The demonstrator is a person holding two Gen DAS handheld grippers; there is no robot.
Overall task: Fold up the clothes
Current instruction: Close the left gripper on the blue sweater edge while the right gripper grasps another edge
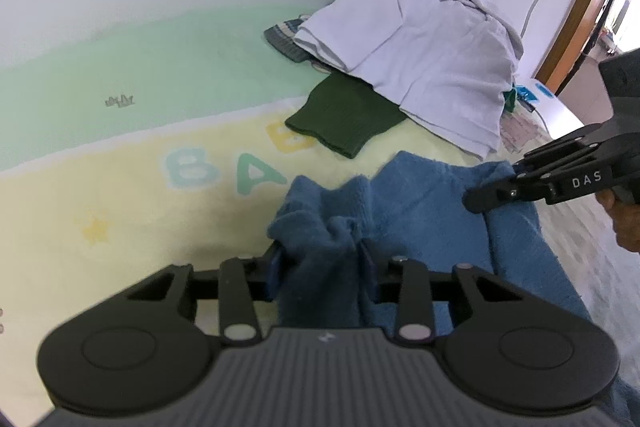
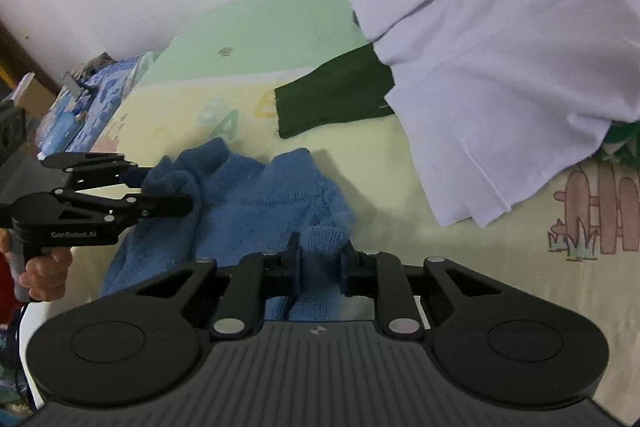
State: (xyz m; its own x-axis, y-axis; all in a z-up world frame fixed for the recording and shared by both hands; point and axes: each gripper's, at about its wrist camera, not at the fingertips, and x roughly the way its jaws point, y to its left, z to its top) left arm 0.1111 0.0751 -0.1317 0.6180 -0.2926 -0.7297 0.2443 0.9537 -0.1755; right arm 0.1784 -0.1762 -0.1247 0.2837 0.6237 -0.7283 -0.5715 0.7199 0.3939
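Jaws of both grippers pinch fuzzy blue knit sweater (image 2: pixel 256 195).

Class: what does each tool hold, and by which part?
Both grip the blue knitted garment: left tool and right tool each pinch a bunched edge.

Left gripper (image 1: pixel 322 263): matte black, two round side discs, ribbed grey centre plate with a small emblem, silver pivot pins on the linkage arms. "GenRobot.AI" in pale lettering on its side.
Right gripper (image 2: pixel 320 263): same build, same discs, same ribbed plate; white "DAS" lettering on the side, small screws along the finger links.
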